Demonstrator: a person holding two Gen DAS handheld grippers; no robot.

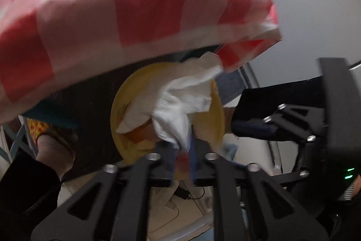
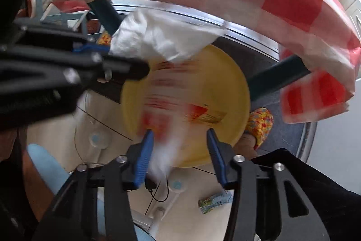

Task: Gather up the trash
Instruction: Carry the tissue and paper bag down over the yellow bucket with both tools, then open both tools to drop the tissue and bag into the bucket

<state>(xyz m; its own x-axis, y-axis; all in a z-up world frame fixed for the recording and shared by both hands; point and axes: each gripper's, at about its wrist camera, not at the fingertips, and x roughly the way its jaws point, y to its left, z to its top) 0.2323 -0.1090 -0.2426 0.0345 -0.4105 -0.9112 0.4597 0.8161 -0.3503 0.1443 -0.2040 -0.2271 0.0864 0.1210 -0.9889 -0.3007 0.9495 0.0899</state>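
At the bottom of the right view, the right gripper (image 2: pixel 178 139) is seen with jaws parted and a blurred red-and-white wrapper (image 2: pixel 158 125) between them — seemingly falling. The left gripper (image 1: pixel 186 157) is slightly parted around a white tissue (image 1: pixel 180 101). Beyond, the yellow bin (image 2: pixel 225 73) is hardly filled — a wrapper on the floor (image 2: pixel 214 200) is left.

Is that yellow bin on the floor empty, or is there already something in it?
Not empty: a printed wrapper lies inside the yellow bin. White crumpled paper hangs above its rim.
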